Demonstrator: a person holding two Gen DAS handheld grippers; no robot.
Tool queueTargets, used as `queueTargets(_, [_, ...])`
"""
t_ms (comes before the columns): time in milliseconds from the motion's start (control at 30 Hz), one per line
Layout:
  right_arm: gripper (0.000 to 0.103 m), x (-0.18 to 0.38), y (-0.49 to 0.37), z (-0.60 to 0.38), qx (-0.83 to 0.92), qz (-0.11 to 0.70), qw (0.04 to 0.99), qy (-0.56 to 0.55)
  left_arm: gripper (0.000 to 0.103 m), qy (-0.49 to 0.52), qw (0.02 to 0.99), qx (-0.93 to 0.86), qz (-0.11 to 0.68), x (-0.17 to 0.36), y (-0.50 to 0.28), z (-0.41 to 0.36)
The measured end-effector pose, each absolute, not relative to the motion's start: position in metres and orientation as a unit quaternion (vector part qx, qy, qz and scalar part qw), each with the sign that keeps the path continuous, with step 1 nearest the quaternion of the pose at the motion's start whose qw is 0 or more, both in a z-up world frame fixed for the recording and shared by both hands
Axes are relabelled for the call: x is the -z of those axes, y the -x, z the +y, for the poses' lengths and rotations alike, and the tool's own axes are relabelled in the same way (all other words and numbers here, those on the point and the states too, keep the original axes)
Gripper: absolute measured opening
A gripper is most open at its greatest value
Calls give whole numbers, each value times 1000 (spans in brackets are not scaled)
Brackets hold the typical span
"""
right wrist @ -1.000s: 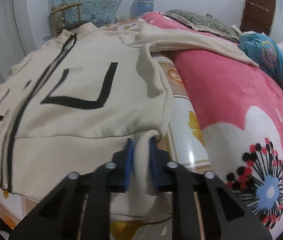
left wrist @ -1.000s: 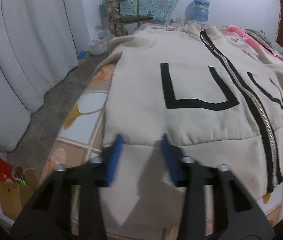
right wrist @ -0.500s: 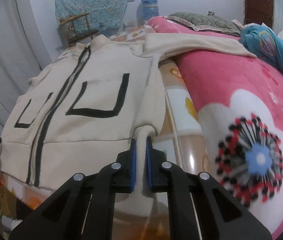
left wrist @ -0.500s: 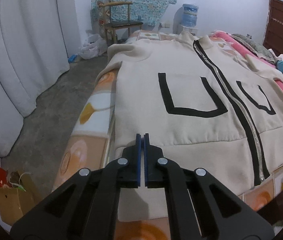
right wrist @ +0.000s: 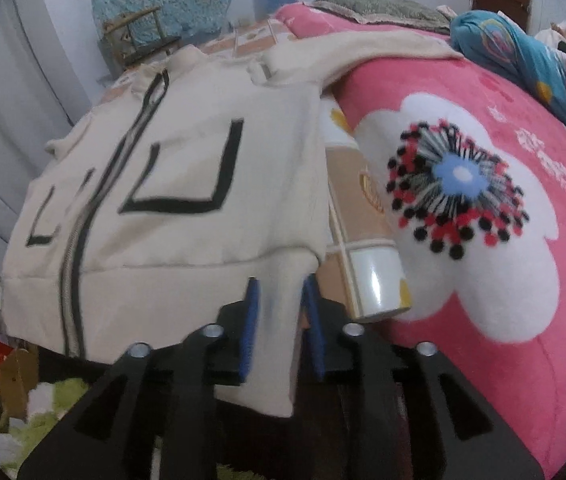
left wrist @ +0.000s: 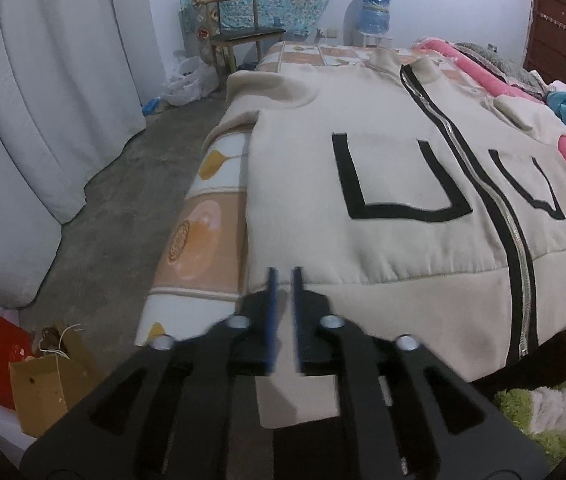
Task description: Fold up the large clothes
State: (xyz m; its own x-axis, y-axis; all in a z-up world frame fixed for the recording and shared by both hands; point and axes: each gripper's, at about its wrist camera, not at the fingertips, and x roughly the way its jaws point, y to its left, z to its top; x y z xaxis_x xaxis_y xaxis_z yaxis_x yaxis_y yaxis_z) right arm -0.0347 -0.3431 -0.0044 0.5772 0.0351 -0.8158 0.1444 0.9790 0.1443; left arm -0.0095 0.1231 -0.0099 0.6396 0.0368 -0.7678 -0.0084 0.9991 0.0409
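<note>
A cream zip-up jacket (left wrist: 395, 184) with black pocket outlines and a black zipper lies front-up on the bed (left wrist: 199, 240), its hem hanging over the near edge. My left gripper (left wrist: 285, 276) is over the hem's left corner. Its jaws are opening, a narrow gap shows between the blue pads (left wrist: 271, 312), and the cloth lies loose behind and below them. My right gripper (right wrist: 281, 280) is at the hem's right corner of the jacket (right wrist: 187, 168). Its jaws are opening too, and the corner sits slack between the parted pads (right wrist: 251, 312).
A pink flowered blanket (right wrist: 463, 200) covers the bed to the right, with a blue bundle (right wrist: 515, 48) on it. A wooden chair (left wrist: 239, 36) and a water bottle (left wrist: 375, 12) stand at the far wall. Paper bags (left wrist: 39, 384) sit on the floor by white curtains (left wrist: 43, 100). Green rug (left wrist: 543, 412) below.
Both grippers drew back toward the bed's near edge, dragging the jacket with them; its hem now hangs over. The left jaws shut and then parted; the right jaws parted from the hem corner.
</note>
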Motion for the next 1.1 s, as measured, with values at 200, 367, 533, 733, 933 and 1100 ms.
queueTargets(200, [66, -36, 15, -321, 11, 406, 911, -66, 58, 5, 917, -20, 397, -5, -8, 126])
queueTargets(367, [74, -39, -32, -282, -46, 407, 910, -58, 68, 20, 918, -10, 395, -8, -28, 120])
queueTargets(533, [85, -36, -79, -239, -93, 409, 907, -41, 78, 30, 924, -14, 380, -21, -55, 128])
queueTargets(733, [86, -17, -129, -195, -123, 429, 895, -24, 82, 59, 920, -40, 385, -26, -98, 160])
queueTargets(933, [86, 15, -161, -177, -136, 458, 878, -19, 83, 163, 892, -61, 418, -7, -143, 217])
queueTargets(1100, [86, 36, -173, -170, -141, 476, 868, -9, 83, 356, 820, -40, 447, 30, -175, 281])
